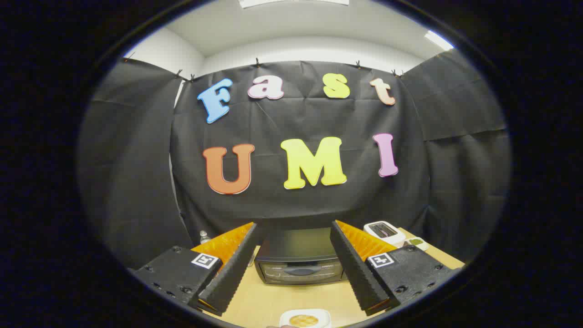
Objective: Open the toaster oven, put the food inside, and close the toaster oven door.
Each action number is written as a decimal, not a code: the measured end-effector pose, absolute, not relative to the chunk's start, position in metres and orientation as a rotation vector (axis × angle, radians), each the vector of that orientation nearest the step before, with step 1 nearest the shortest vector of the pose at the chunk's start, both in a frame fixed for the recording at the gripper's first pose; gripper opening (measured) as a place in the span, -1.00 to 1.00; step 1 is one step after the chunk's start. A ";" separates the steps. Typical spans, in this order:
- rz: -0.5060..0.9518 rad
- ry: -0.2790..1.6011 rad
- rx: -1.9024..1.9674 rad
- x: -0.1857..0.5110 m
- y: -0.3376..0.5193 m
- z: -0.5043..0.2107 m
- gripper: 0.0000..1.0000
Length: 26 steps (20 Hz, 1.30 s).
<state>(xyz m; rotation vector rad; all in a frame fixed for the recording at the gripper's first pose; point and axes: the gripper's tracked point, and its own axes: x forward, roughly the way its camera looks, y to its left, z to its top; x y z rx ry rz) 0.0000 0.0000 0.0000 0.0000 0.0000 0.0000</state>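
Gripper spread wide in the lower middle of the frame, fingers well apart and holding nothing; between them, beyond the tips, sits the dark box-shaped toaster oven with a glass front door and a dark bar handle across it; door looks closed, so the opening step is judged not yet done; oven stands on the light wooden table, against the black cloth wall.

Risks, as judgement: handle sits low on the door face and looks slim, so a high or skewed approach could slide the fingers off it or knock the oven backward on the smooth top; a pull-down door could swing onto the plate in front if the plate stays near; fisheye bends the lower edge of the frame, so lining up is easy to misjudge; food could slip off its plate if grabbed at a tilt.

Containers: small white plate at the bottom centre, near side of the table, holds a round golden-brown piece of food, partly cut off, kind unclear; white boxy appliance at right beyond the right finger, contents not readable; small white dish beside it with something greenish, too small to tell; clear plastic bottle at left behind the left finger, contents unclear.
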 end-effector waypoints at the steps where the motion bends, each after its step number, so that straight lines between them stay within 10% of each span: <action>1: 0.001 0.010 0.004 -0.001 0.003 -0.003 1.00; 26: -0.069 0.063 -0.088 0.060 -0.019 -0.052 1.00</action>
